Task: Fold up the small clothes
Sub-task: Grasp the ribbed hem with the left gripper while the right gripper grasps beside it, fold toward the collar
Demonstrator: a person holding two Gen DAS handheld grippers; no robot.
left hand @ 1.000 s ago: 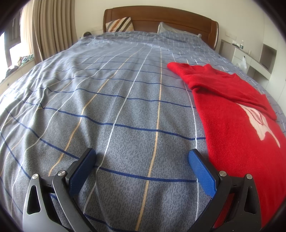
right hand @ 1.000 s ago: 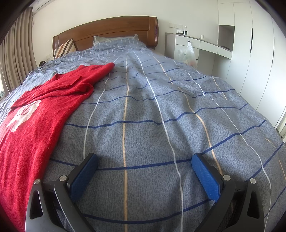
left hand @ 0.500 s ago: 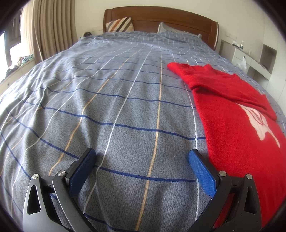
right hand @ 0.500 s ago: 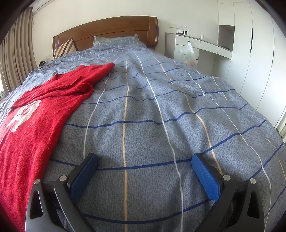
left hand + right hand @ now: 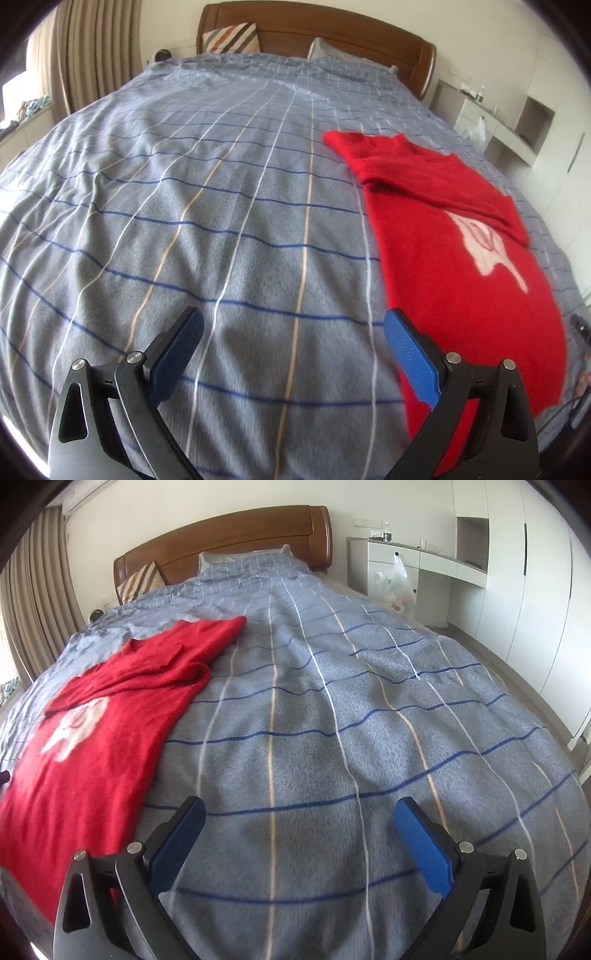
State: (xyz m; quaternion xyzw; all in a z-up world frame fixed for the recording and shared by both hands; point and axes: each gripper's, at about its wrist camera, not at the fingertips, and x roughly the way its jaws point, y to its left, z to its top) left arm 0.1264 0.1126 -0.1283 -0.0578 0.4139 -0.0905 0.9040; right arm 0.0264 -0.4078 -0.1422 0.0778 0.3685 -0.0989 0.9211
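A small red sweater [image 5: 454, 266] with a white figure on its front lies flat on the bed, its sleeves folded across the chest. In the left wrist view it lies to the right of my left gripper [image 5: 293, 325], which is open and empty just above the cover. In the right wrist view the sweater [image 5: 85, 746] lies to the left of my right gripper [image 5: 299, 810], also open and empty. Both grippers have blue pads.
The bed has a grey-blue checked cover [image 5: 207, 206] and a wooden headboard [image 5: 236, 535] with pillows. White cabinets and a desk [image 5: 436, 565] with a hanging plastic bag stand to the right of the bed. Curtains [image 5: 92, 48] hang on the left.
Both grippers have lifted and shifted slightly; the views now look a little higher over the bed. The sweater has not moved. Both stay open.
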